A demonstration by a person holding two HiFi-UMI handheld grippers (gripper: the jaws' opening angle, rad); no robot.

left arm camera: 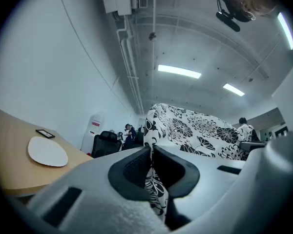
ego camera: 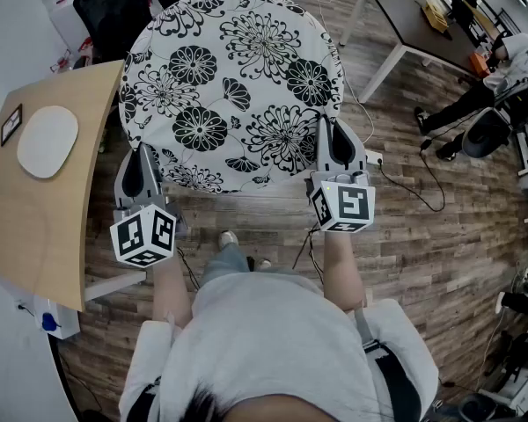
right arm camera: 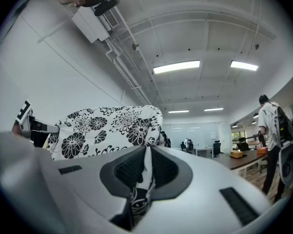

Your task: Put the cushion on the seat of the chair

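Head view: round floral cushion (ego camera: 238,86) faces the camera, a bit wider sideways; left gripper (ego camera: 141,161) and right gripper (ego camera: 333,143) both clamp its near edge; stuff underneath is hidden.

The left gripper (left arm camera: 151,152) has its dark fingers (left arm camera: 133,172) pinched on the edge of the black-and-white flowered cushion (left arm camera: 200,130), which rises beyond them. To the left, a wooden table (left arm camera: 10,177) carries a white oval plate (left arm camera: 48,151) and a small dark frame (left arm camera: 45,133).

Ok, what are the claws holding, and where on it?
Both grip the floral cushion by its near edge: left claw on the left side, right claw on the right side.
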